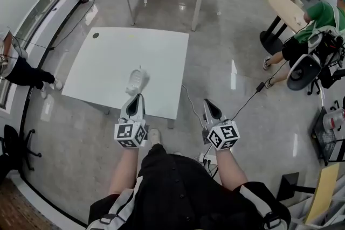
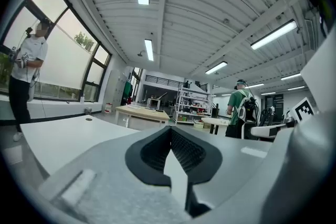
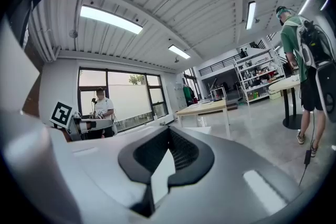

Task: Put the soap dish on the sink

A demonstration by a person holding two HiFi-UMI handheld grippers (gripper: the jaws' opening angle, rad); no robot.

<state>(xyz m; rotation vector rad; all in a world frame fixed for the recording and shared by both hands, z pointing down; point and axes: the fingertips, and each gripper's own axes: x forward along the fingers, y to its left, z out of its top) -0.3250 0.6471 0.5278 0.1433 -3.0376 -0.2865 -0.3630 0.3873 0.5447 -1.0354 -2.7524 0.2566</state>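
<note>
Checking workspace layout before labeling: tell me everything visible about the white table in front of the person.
The white table has a squarish, smooth, matte top on pale legs, one showing under its near edge. It stands level on the glossy grey floor. A small dark round spot sits by its far left corner. One small pale object, too small to identify, lies on the top close to the near edge.

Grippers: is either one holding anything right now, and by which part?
Nothing is held. The left gripper and the right gripper both have their jaws closed together with nothing between them.
</note>
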